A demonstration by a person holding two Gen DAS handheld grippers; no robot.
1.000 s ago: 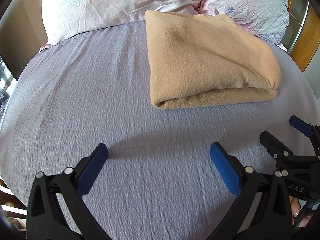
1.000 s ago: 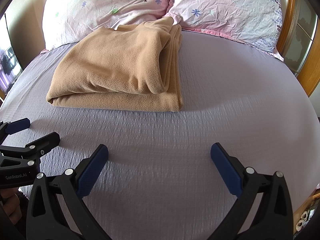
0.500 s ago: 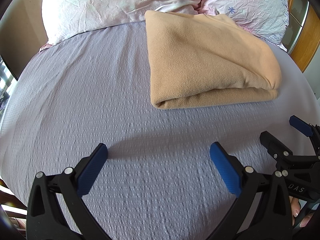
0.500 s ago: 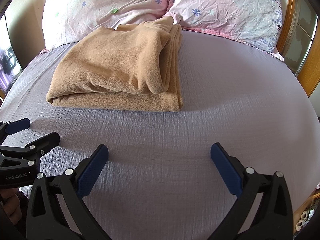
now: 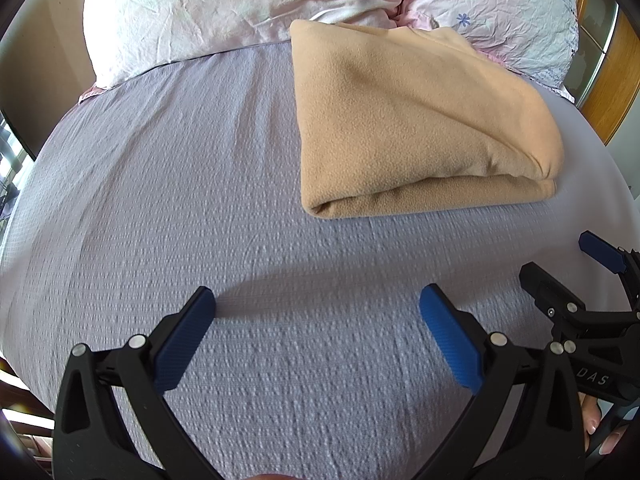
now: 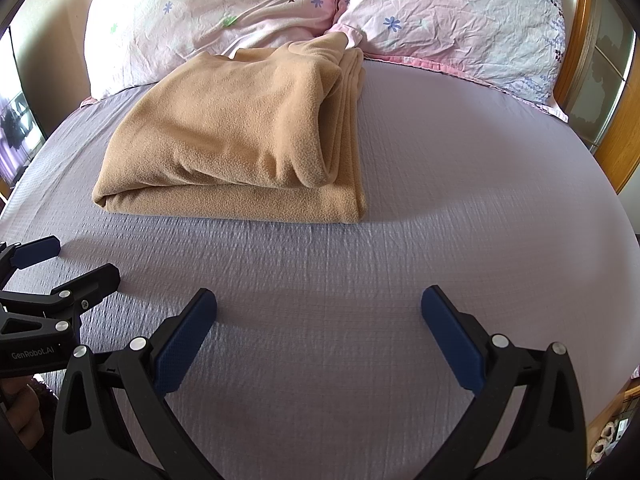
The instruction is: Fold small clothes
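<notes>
Nothing has moved since the earlier frames. The left gripper and the right gripper hover over the lilac bedsheet, jaws spread wide and holding nothing. Their bodies read "GenRobot.AI" and "DAS". Beyond them the folded tan fleece lies flat, its long axis running toward the floral pillows, far end touching them.
</notes>
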